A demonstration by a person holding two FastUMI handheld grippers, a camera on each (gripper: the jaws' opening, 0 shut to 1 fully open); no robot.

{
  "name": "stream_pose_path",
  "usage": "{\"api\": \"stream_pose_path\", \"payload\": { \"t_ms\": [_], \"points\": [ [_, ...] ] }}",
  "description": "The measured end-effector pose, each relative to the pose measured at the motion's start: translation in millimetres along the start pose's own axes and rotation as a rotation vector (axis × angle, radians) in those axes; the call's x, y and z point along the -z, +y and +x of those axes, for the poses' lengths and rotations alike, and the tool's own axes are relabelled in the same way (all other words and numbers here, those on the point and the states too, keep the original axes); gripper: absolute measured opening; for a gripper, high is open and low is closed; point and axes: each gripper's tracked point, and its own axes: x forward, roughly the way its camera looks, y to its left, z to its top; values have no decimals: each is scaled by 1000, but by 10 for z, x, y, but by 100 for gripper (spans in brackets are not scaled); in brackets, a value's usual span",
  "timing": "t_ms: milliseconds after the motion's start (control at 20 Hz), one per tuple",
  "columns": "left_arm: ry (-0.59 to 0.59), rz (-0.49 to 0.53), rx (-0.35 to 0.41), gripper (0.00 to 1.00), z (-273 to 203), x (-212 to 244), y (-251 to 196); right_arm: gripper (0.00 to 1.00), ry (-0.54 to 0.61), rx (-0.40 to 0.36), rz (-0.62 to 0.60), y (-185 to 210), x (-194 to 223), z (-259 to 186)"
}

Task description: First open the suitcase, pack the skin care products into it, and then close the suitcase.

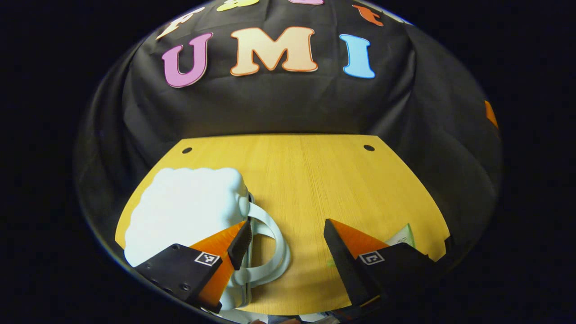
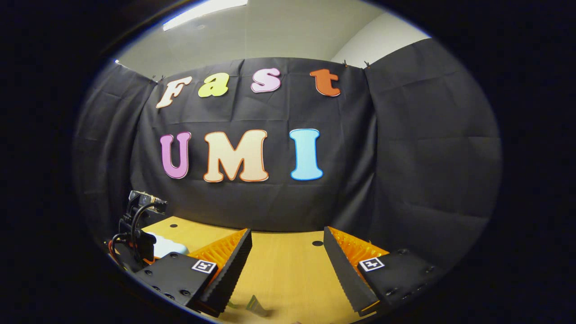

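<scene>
In the left gripper view we see the suitcase (image 1: 184,211), a small pale hard shell with a bumpy, cloud-like outline, lying closed on the tabletop (image 1: 315,180) just ahead of and outside the left gripper's (image 1: 288,238) left jaw, its looped handle (image 1: 274,252) curving into the gap between the jaws. Those jaws stand spread, holding nothing. We judge the shell light, stiff and smooth, so likely slippery; the handle or the seam edge near it looks the best place to take hold. A pale green packet (image 1: 402,235), perhaps a skin care item, peeks out beyond the right jaw. In the right gripper view the right gripper (image 2: 288,270) also stands spread and empty over the tabletop, with the suitcase far off to the left of its jaws. We can read no brand or label on the case or packet.
</scene>
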Motion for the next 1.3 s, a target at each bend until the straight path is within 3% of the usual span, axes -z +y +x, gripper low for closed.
{"api": "stream_pose_path", "payload": {
  "t_ms": [450, 950, 1050, 1100, 1200, 1300],
  "points": [
    [165, -34, 1, 95, 454, 229, 39, 98, 36, 85, -67, -311, 130, -70],
    [306, -20, 15, 86, 716, 577, -62, 99, 38, 87, -76, -390, 185, -46],
    [317, 30, -36, 73, 720, 592, 66, 99, 38, 88, -71, -410, 186, -41],
    [315, 66, -80, 54, 722, 587, 170, 99, 36, 89, -67, -420, 189, -43],
    [328, 61, -72, 16, 744, 629, 171, 99, 29, 91, -60, -431, 195, -31],
    [324, 66, -66, 13, 723, 589, 167, 99, 27, 86, -54, -409, 220, -26]
  ]
}}
